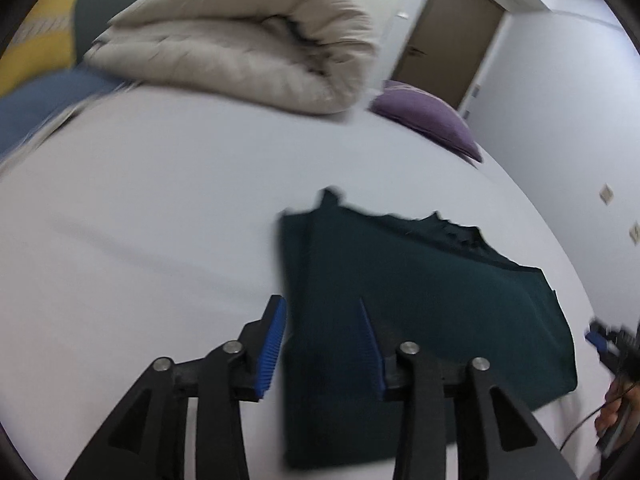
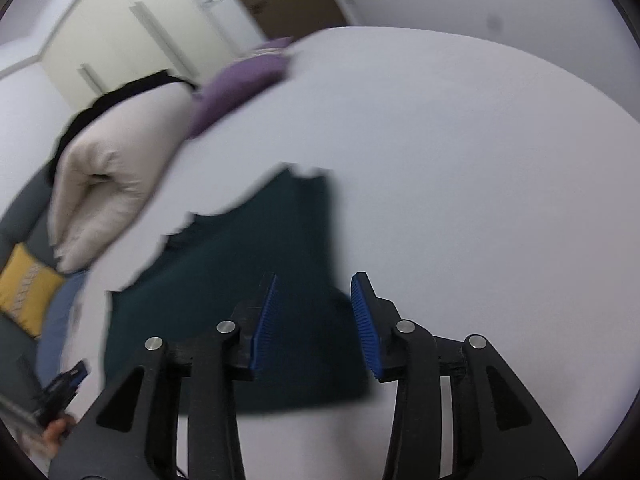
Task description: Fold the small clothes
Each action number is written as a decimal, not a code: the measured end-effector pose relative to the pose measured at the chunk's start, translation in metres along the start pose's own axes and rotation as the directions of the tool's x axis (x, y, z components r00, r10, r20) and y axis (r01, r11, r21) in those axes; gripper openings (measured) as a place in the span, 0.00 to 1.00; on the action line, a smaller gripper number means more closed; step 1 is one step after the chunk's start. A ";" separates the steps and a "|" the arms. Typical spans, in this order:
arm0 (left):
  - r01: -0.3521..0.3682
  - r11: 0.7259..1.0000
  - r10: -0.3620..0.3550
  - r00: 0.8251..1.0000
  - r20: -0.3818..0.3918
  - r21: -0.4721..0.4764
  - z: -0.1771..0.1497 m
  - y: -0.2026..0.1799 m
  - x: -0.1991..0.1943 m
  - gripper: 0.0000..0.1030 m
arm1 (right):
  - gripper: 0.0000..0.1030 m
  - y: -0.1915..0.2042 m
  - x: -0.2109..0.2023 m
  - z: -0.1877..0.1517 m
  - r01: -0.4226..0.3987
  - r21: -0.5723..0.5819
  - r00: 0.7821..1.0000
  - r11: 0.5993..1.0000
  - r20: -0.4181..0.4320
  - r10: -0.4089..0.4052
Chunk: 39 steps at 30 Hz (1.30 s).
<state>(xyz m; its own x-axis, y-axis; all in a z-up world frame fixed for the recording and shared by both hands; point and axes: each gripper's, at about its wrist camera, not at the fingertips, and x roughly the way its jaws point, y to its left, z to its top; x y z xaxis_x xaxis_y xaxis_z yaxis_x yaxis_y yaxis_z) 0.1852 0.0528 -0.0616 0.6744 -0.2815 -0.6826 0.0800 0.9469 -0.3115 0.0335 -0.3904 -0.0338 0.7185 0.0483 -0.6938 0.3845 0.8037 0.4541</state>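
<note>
A dark green garment (image 1: pixel 420 300) lies flat, partly folded, on the white bed sheet (image 1: pixel 160 220). It also shows in the right wrist view (image 2: pixel 248 280). My left gripper (image 1: pixel 322 332) is open and empty, its jaws astride the garment's near left edge, a little above it. My right gripper (image 2: pixel 314 312) is open and empty over the garment's near right corner. The right gripper also shows at the right edge of the left wrist view (image 1: pixel 604 344), and the left gripper at the lower left of the right wrist view (image 2: pixel 68 384).
A rolled beige duvet (image 1: pixel 248 36) lies at the far side of the bed. A purple pillow (image 1: pixel 428 116) sits beside it. A yellow cushion (image 2: pixel 24 292) and a grey-blue sofa (image 1: pixel 120 0) stand beyond the bed. A brown door (image 1: pixel 452 36) is behind.
</note>
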 end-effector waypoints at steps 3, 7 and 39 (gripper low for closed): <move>0.017 0.997 -0.017 1.000 -0.014 0.074 0.015 -0.037 0.037 0.39 | 0.36 0.044 0.042 0.013 -0.136 -0.022 0.988 0.991 -0.074 0.134; -0.003 0.982 0.006 1.000 -0.018 0.189 0.029 -0.073 0.077 0.41 | 0.36 0.106 0.118 0.015 -0.231 -0.054 0.955 0.971 -0.204 0.216; 0.084 0.989 -0.077 0.995 -0.057 0.119 -0.019 -0.026 0.026 0.62 | 0.29 0.047 0.127 0.013 -0.408 0.100 0.892 0.907 -0.167 0.420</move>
<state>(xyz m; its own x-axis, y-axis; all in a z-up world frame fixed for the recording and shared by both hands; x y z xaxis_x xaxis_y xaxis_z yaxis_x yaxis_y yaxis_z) 0.1863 0.0183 -0.0838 0.6233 -0.3622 -0.6930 0.2226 0.9318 -0.2868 0.1503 -0.3539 -0.0930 0.7054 0.4798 -0.5218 0.1138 0.6499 0.7514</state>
